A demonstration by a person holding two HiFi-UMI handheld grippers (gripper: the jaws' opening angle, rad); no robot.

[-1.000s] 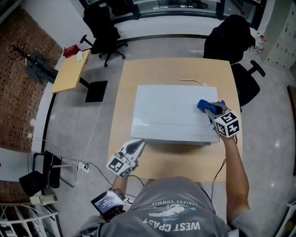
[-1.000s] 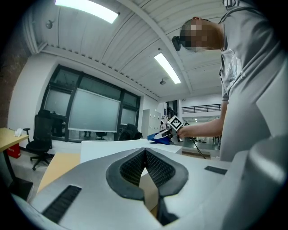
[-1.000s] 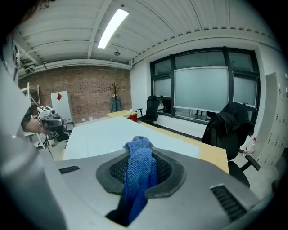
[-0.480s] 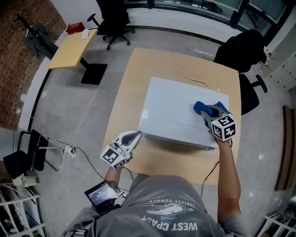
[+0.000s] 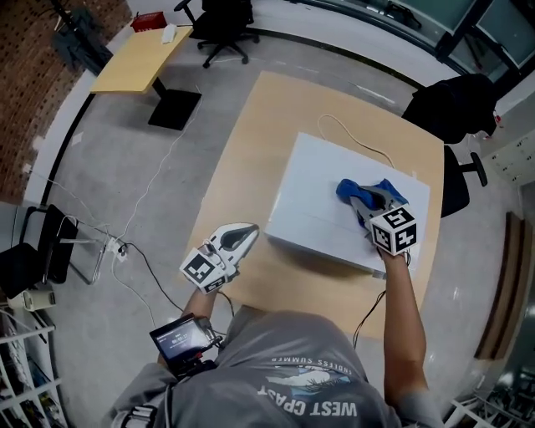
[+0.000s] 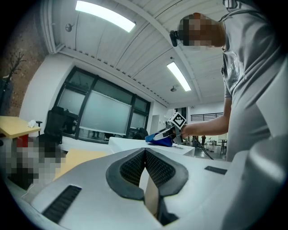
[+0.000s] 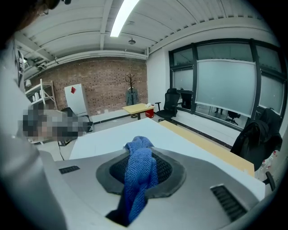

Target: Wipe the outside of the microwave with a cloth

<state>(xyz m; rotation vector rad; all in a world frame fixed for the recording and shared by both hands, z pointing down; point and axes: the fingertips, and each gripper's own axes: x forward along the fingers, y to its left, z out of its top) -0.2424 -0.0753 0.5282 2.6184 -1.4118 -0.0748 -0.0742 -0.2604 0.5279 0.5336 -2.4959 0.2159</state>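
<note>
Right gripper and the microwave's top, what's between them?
The blue cloth. The right gripper is shut on it, and the head view shows it bunched on the white microwave under the gripper's tip.

Wood worktop [image 5: 251, 150], white cable [image 5: 355, 138] looped on its far side. Small yellow desk [image 5: 138, 63] with red box [image 5: 153, 21] far left. Black office chairs [image 5: 224, 21] beyond. Power strip [image 5: 111, 245] on floor.

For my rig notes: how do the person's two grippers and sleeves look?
The left gripper and the right gripper are pale grey shells with dark textured pads; each bears a white cube with black square markers. The person wears a grey short-sleeved T-shirt with white print.
</note>
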